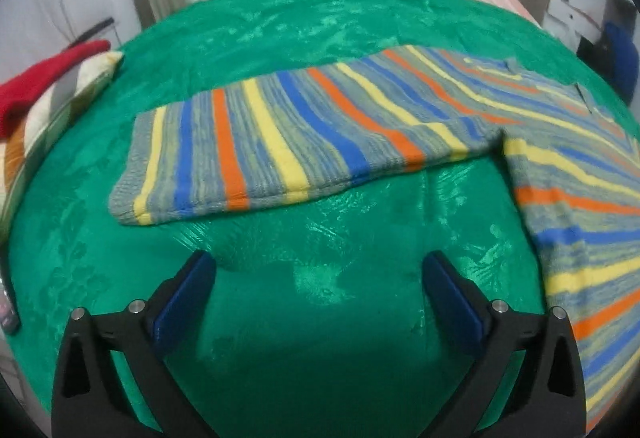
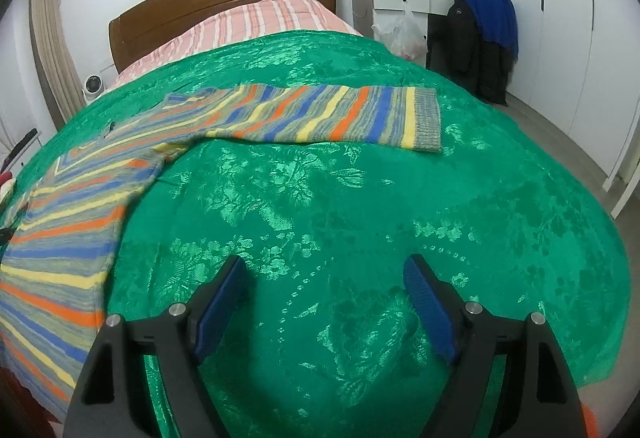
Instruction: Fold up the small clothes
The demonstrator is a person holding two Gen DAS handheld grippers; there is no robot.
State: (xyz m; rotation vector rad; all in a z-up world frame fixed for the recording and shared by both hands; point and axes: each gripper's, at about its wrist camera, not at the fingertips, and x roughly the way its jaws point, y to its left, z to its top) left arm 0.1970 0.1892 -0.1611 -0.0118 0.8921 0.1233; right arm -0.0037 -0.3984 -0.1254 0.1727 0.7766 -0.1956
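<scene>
Along both frame edges, the striped sweater (image 1: 304, 134) body runs out of view

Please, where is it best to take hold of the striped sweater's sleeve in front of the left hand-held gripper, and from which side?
Probably grip the ribbed cuff of the striped sweater, coming from the near edge. The sleeve lies flat, so its free end lifts most easily. The left hand-held gripper is open.

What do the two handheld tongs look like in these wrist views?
The left tongs and right tongs look alike: matte black angular plastic arms spreading in a V, each finger faced with a blue pad, visibly ribbed on the right tongs. Round silver pivot pins sit at the joints. No cables, markings, hands or sleeves are visible.
</scene>
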